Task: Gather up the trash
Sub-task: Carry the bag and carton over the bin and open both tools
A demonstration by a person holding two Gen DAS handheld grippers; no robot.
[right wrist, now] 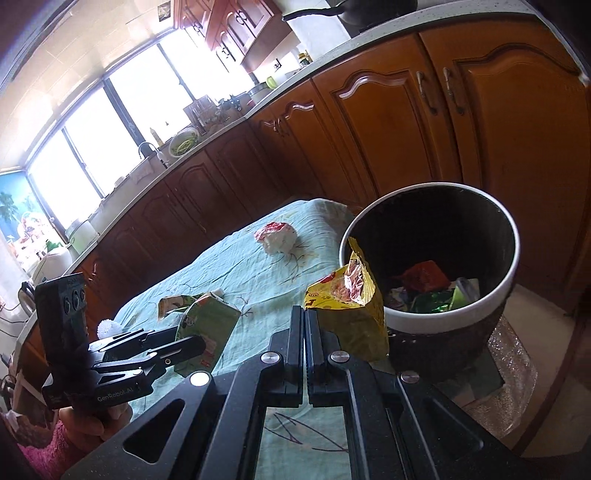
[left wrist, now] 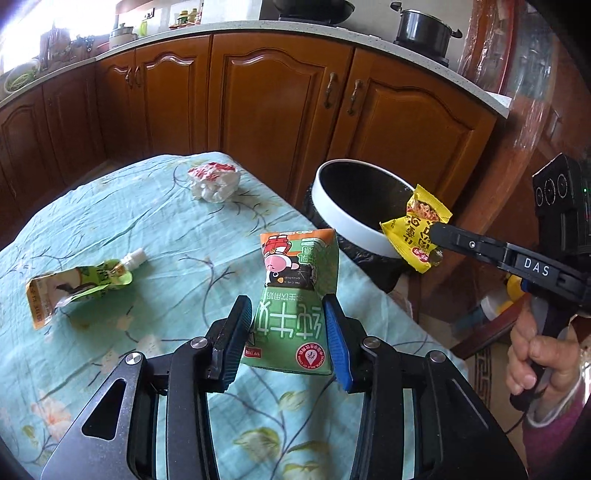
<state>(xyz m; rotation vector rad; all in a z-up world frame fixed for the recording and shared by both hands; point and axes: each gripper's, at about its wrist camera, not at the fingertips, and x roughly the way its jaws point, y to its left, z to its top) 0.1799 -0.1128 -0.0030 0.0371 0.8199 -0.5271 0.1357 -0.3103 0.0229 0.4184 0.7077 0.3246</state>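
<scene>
My left gripper (left wrist: 288, 314) is shut on a green milk carton (left wrist: 295, 291) and holds it above the table; it also shows in the right wrist view (right wrist: 207, 328). My right gripper (right wrist: 304, 317) is shut on a yellow snack wrapper (right wrist: 351, 314) next to the rim of the white-rimmed trash bin (right wrist: 509, 273); in the left wrist view the wrapper (left wrist: 415, 229) hangs at the bin's rim (left wrist: 343, 218). A green drink pouch (left wrist: 74, 284) and a crumpled red-and-white wrapper (left wrist: 214, 182) lie on the tablecloth.
The table wears a light green floral cloth (left wrist: 147, 236). Wooden kitchen cabinets (left wrist: 277, 103) stand behind it and the bin. The bin holds several pieces of trash (right wrist: 428, 291). A counter with pots (left wrist: 424, 26) runs above the cabinets.
</scene>
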